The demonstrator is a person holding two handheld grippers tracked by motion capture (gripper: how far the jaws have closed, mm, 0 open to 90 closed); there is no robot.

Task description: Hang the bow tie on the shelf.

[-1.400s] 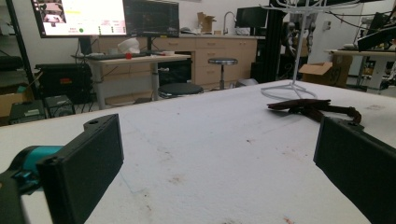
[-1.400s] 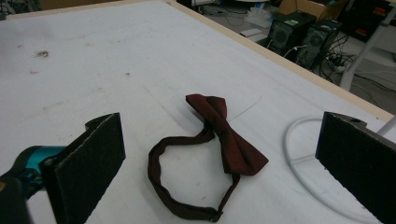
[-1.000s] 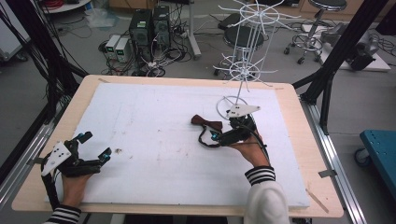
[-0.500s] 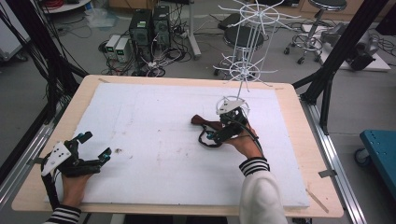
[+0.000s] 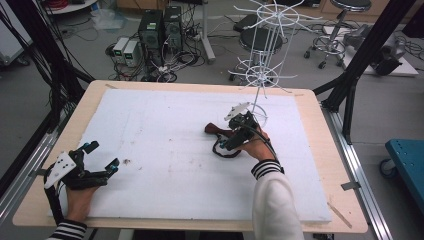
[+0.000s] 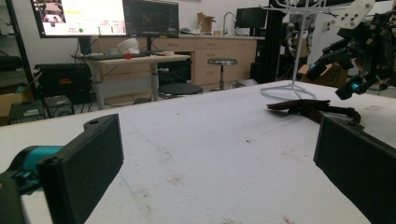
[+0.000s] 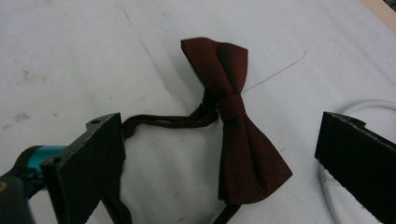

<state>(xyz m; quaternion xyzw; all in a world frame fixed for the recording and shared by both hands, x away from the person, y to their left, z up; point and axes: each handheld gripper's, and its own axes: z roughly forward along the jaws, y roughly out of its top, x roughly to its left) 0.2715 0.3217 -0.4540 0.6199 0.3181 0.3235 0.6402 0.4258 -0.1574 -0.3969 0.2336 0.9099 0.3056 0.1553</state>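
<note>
A dark red bow tie [image 5: 214,129] with a thin strap lies flat on the white foam board [image 5: 165,125], right of centre. My right gripper [image 5: 228,139] hovers just over it, open. In the right gripper view the bow tie [image 7: 233,116] lies between the spread jaws, and its strap runs under the left jaw. My left gripper [image 5: 103,155] rests open on the board's near left corner with nothing between its jaws. In the left gripper view, the bow tie [image 6: 303,106] and the right gripper [image 6: 355,51] show far off.
A white wire rack [image 5: 260,75] stands at the back of the board, just behind the right gripper; its base ring [image 7: 359,105] lies beside the bow tie. The wooden table edge [image 5: 320,145] frames the board. Computers, stools and cables sit on the floor beyond.
The right gripper has moved a little left and away from the person, closing in over the bow tie. The left gripper has stayed put.
</note>
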